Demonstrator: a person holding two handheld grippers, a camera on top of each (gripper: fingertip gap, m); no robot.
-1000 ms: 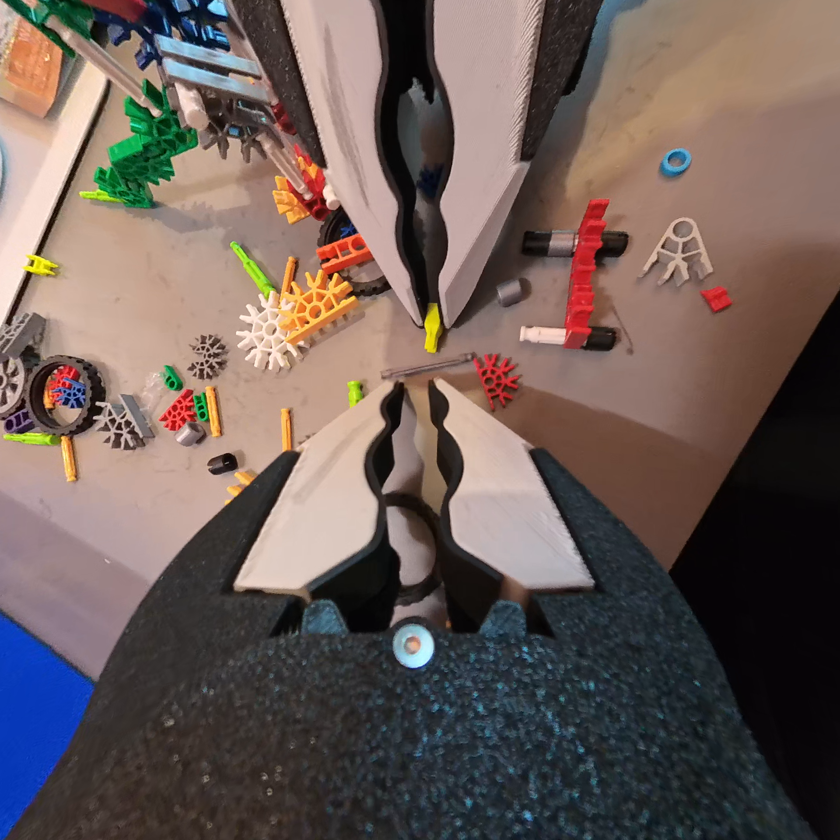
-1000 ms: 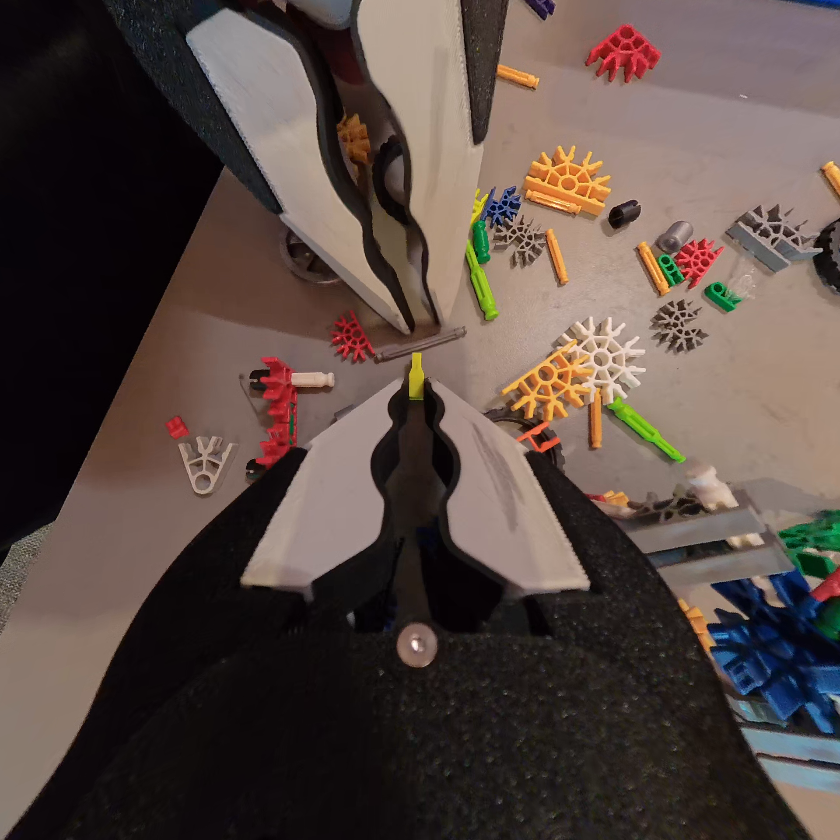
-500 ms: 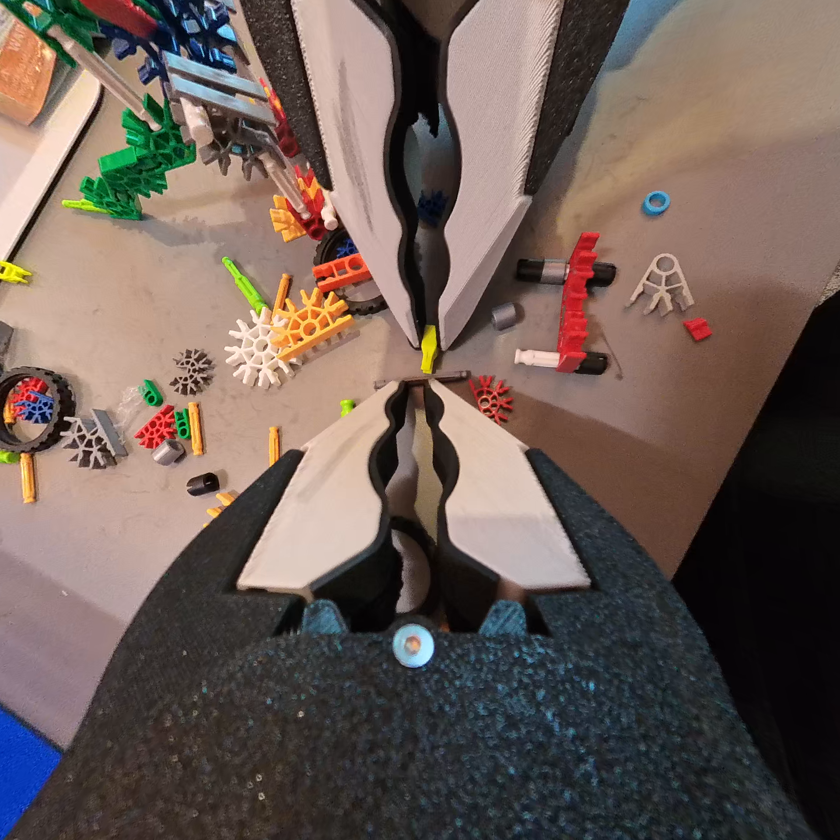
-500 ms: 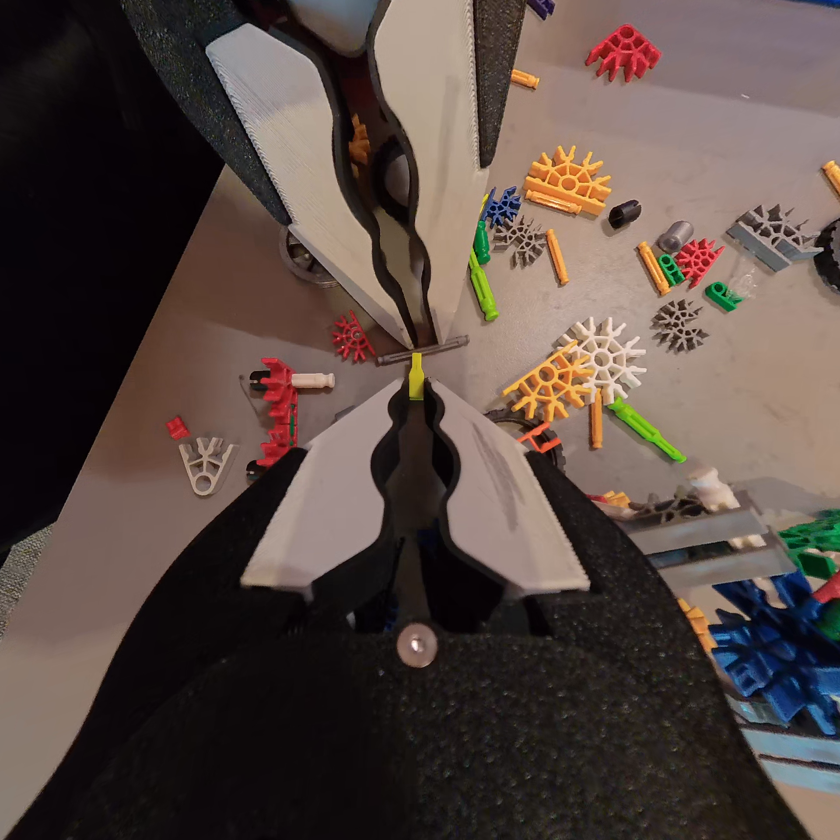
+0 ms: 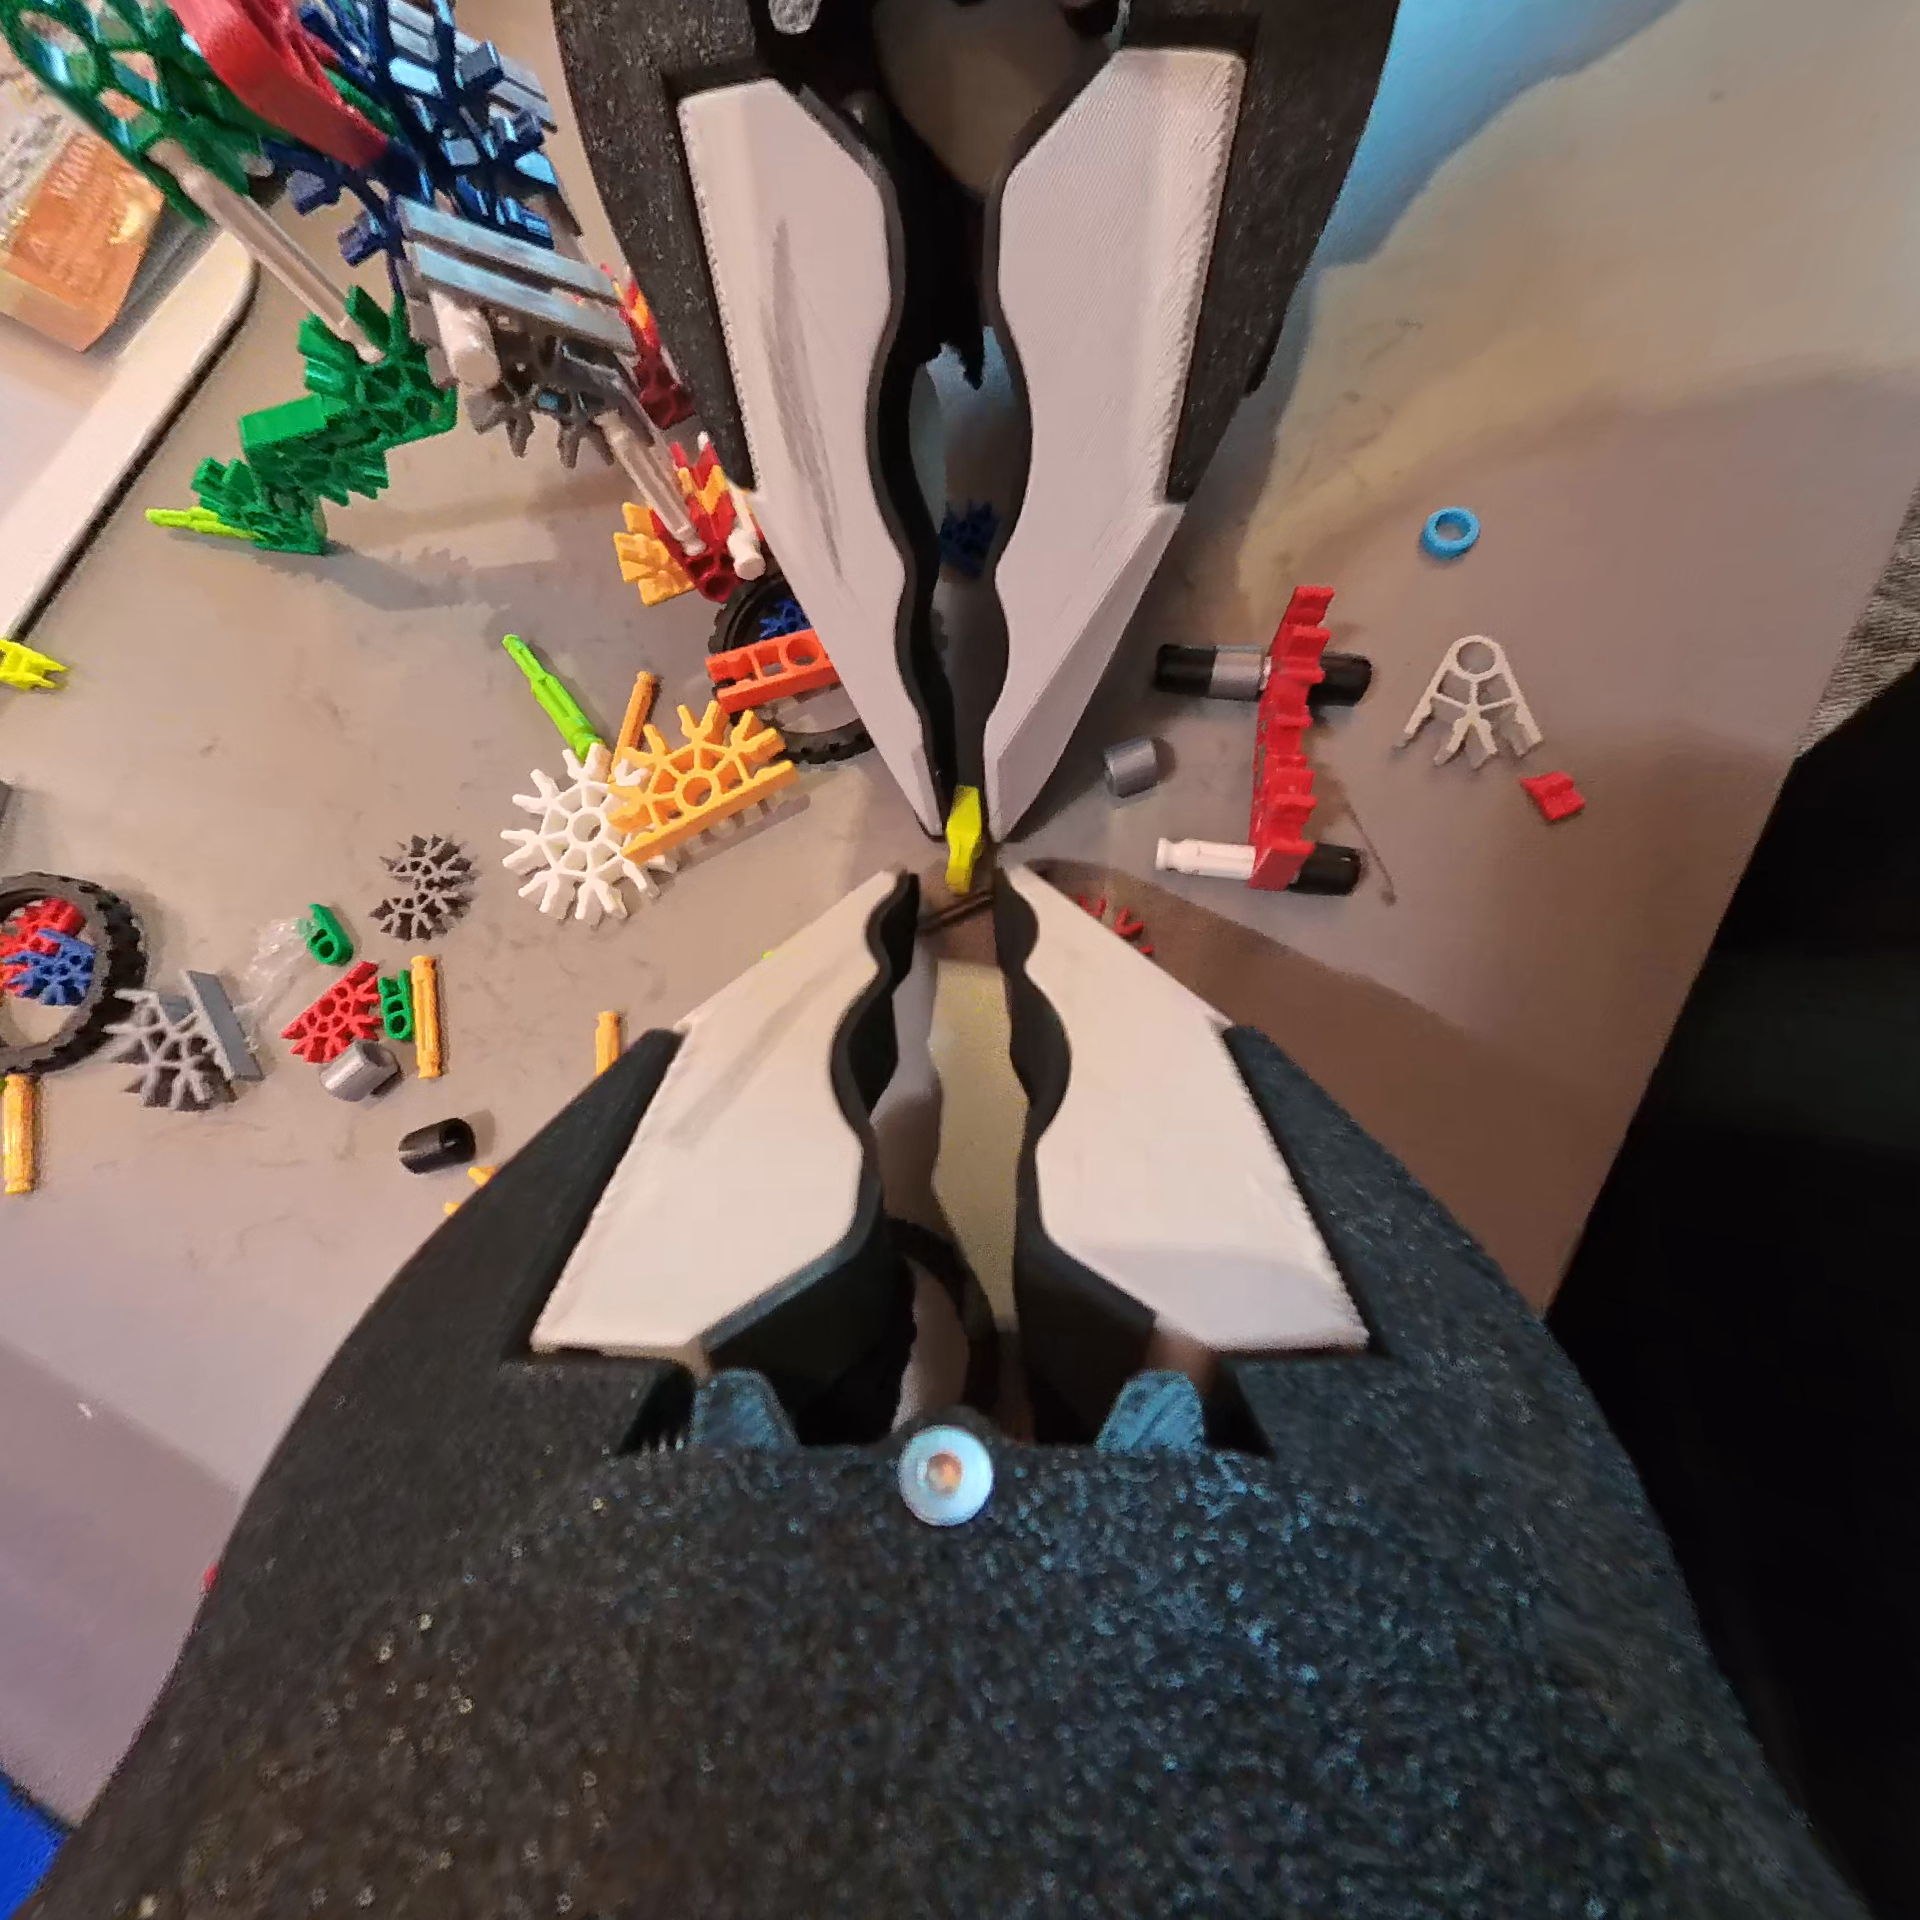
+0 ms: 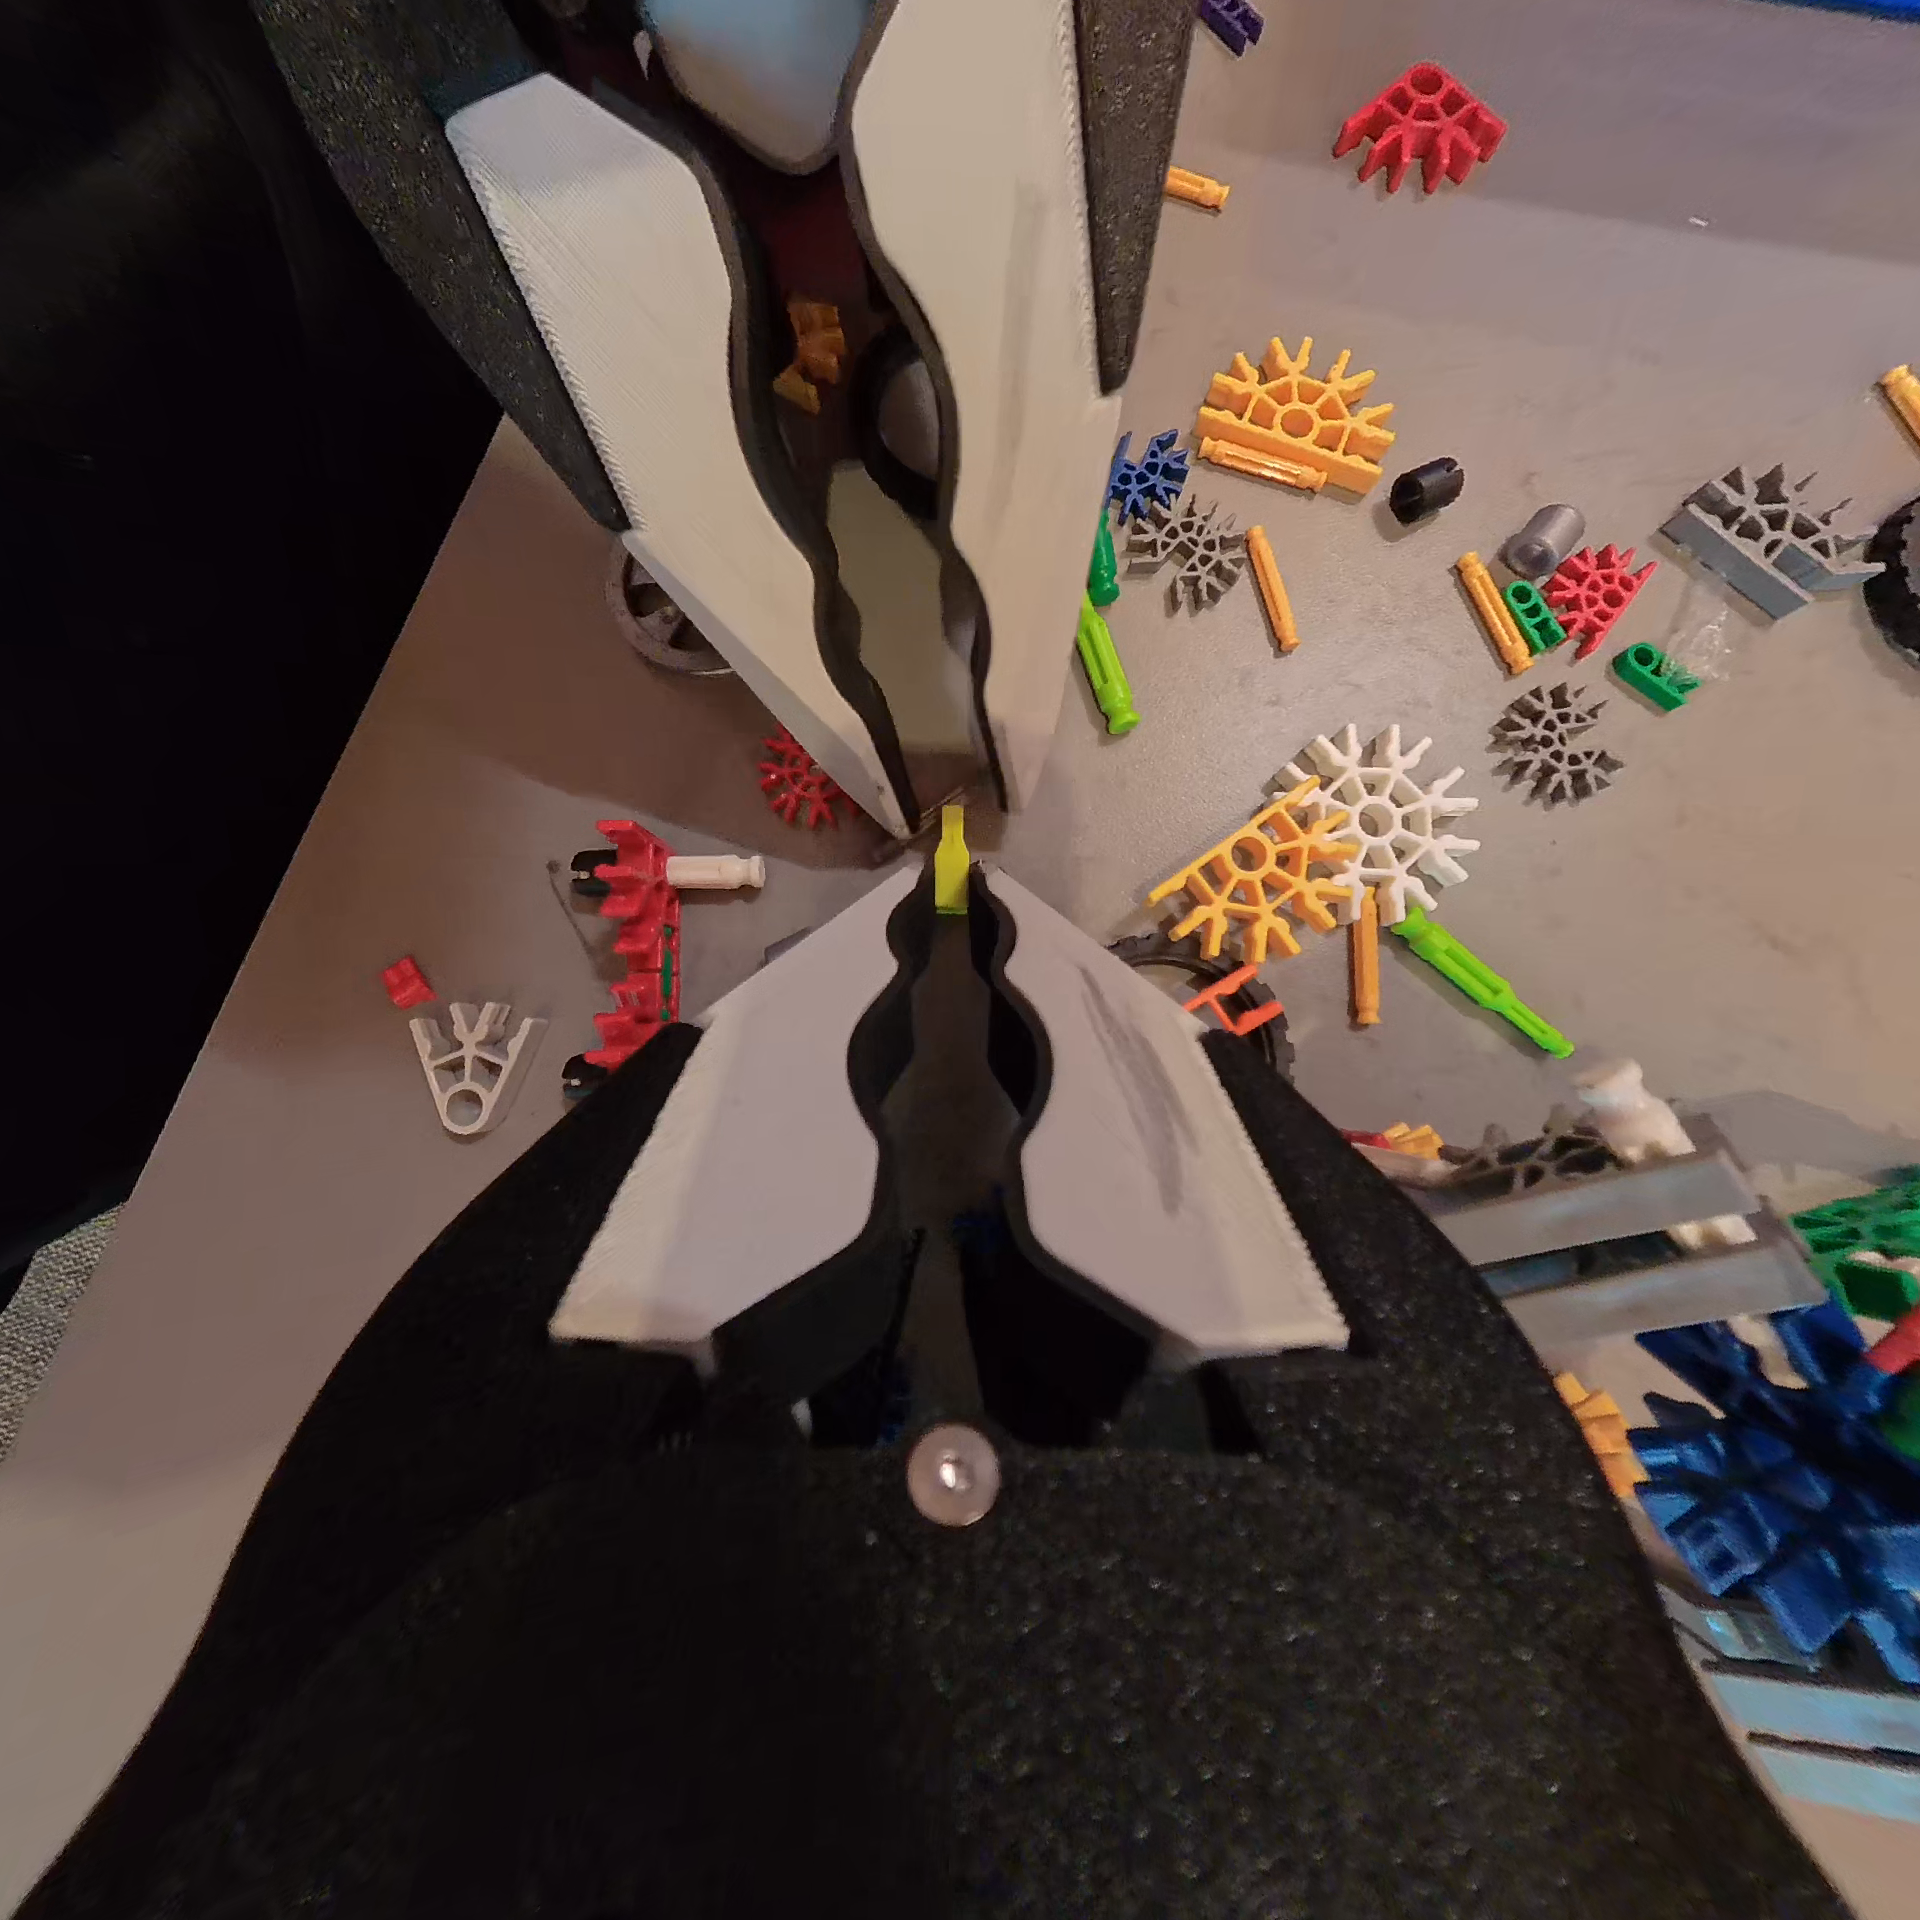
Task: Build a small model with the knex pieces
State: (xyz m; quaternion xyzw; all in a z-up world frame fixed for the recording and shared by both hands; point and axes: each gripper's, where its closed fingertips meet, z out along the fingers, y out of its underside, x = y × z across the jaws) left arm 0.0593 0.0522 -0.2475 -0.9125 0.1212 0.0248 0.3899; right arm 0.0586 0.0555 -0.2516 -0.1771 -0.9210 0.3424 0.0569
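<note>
My right gripper (image 6: pixel 953 875) is shut on a short yellow-green rod (image 6: pixel 951 862) whose end sticks out past its tips. It also shows from above in the left wrist view (image 5: pixel 966 821), with the rod (image 5: pixel 964 836). My left gripper (image 5: pixel 954 883) faces it tip to tip, with its jaws a narrow gap apart and the rod's free end just inside that gap. It shows in the right wrist view (image 6: pixel 951 808). A thin dark rod (image 5: pixel 951 914) lies on the grey table (image 5: pixel 312 1247) under the tips. A black ring shows between the left fingers near their base.
Loose connectors and rods are scattered on the table: a white snowflake (image 5: pixel 577 831) against a yellow half-wheel (image 5: pixel 701 779), a small red snowflake (image 6: pixel 795 779), and a red comb with black and white rods (image 5: pixel 1283 738). A built model (image 5: pixel 416 260) stands behind. The table edge (image 6: pixel 343 727) is close. Left and right tips are no more than a few centimetres apart. From the right gripper's tips to the yellow half-wheel (image 5: pixel 701 779) is close to 4 cm. It is also in sight in the right wrist view (image 6: pixel 1241 871).
My left gripper has moved forward to meet the right one, so the yellow-green rod's end now lies between its tips. The thin dark rod is now mostly covered.
</note>
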